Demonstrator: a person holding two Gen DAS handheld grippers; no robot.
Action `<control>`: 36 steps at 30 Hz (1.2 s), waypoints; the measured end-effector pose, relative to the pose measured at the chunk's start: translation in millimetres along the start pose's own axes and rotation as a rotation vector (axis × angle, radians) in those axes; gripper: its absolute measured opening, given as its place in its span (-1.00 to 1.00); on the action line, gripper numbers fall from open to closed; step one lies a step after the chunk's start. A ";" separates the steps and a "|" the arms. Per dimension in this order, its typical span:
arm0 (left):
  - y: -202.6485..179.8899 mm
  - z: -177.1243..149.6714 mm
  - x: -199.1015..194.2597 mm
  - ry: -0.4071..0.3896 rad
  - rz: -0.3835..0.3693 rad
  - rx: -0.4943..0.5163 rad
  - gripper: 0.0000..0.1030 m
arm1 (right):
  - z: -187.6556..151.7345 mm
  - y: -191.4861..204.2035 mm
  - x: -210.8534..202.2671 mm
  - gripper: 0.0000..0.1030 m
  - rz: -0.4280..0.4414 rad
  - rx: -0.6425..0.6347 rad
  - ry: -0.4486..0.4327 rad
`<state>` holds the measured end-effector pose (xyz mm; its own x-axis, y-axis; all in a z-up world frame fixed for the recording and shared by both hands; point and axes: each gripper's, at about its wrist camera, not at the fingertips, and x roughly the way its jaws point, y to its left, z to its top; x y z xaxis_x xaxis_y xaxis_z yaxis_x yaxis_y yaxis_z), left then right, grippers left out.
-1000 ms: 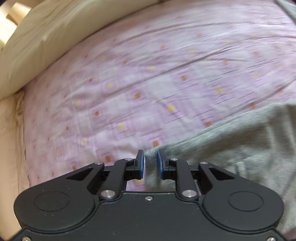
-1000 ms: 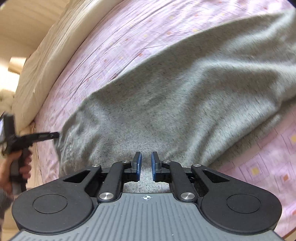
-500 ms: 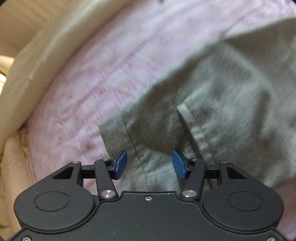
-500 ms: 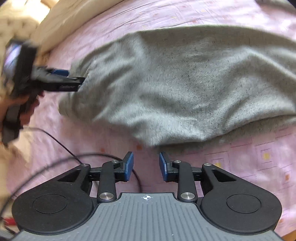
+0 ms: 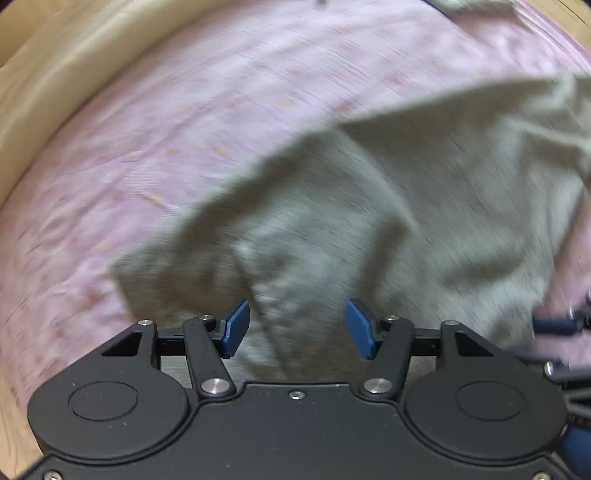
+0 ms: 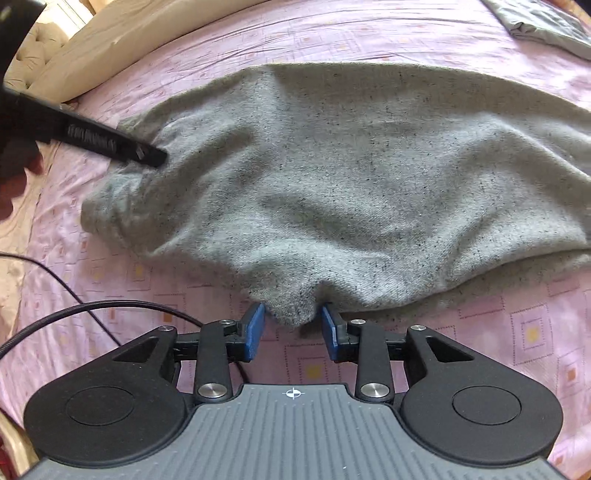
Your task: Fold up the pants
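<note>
Both grippers' fingers (image 6: 255, 332) have released the pants (image 6: 351, 177).

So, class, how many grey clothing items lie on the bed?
2: the pants spread across the middle of the pink sheet, and a folded garment at the far right corner. Others may lie out of view.

Pink bedsheet (image 6: 369, 40) with small square prints, covering the whole bed. Cream pillow (image 6: 92, 48) along the far left edge, tufted beige headboard (image 6: 31, 48) behind. Bright daylight upper left, possibly from a window. Left-wrist view motion-blurred.
</note>
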<state>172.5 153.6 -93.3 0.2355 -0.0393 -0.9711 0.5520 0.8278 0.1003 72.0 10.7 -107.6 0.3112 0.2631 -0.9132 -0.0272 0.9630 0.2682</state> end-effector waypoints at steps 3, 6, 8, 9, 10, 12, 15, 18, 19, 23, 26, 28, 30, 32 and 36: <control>-2.1 -6.0 26.4 0.074 0.052 0.008 0.27 | -0.4 -3.2 4.6 -0.37 0.009 0.038 0.020; 18.6 -7.2 38.4 0.112 0.020 -0.106 0.52 | -7.6 -13.0 -0.1 -0.37 0.028 0.140 0.045; 26.9 -1.9 41.6 0.139 -0.007 -0.140 0.52 | -14.6 -14.8 -4.3 -0.37 0.023 0.148 0.035; 26.7 0.6 42.6 0.150 -0.007 -0.129 0.52 | -17.5 -13.0 -7.3 -0.37 0.010 0.130 0.011; 26.5 2.8 44.3 0.157 -0.002 -0.113 0.53 | -19.7 -11.3 -8.8 -0.37 -0.001 0.107 -0.012; 25.4 6.3 47.7 0.171 0.011 -0.094 0.61 | -19.5 -8.8 -9.8 -0.37 -0.010 0.065 -0.043; 30.2 9.2 53.7 0.194 0.009 -0.114 0.75 | -12.6 -7.4 -4.0 -0.37 0.029 0.054 -0.043; 36.0 11.1 56.2 0.203 -0.012 -0.106 0.75 | -3.3 -0.9 2.0 -0.37 0.025 0.017 -0.073; 36.9 11.2 56.1 0.204 -0.017 -0.104 0.75 | -0.9 1.6 3.2 -0.37 0.016 0.000 -0.088; 34.9 11.0 46.8 0.209 -0.018 -0.105 0.74 | 0.8 20.2 1.5 -0.86 0.055 -0.161 -0.083; 40.0 9.7 31.9 0.193 0.008 -0.113 0.70 | -17.1 42.3 -7.6 -0.86 0.051 -0.369 -0.075; 40.9 10.8 21.4 0.162 0.027 -0.113 0.63 | -26.3 43.9 -1.3 -0.87 0.051 -0.390 -0.051; 38.4 14.7 12.0 0.111 0.033 -0.104 0.63 | -30.2 44.1 7.4 -0.87 0.021 -0.397 -0.041; 34.6 19.5 8.1 0.052 0.072 -0.099 0.63 | -27.0 41.6 10.8 -0.86 0.020 -0.341 -0.038; 44.3 22.6 40.7 0.124 0.239 -0.143 0.68 | -26.0 37.5 8.5 -0.79 0.027 -0.285 -0.021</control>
<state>224.6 176.0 -123.5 0.2405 0.2274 -0.9436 0.3727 0.8760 0.3061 48.8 50.6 -113.3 0.3259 0.2907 -0.8996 -0.3006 0.9340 0.1929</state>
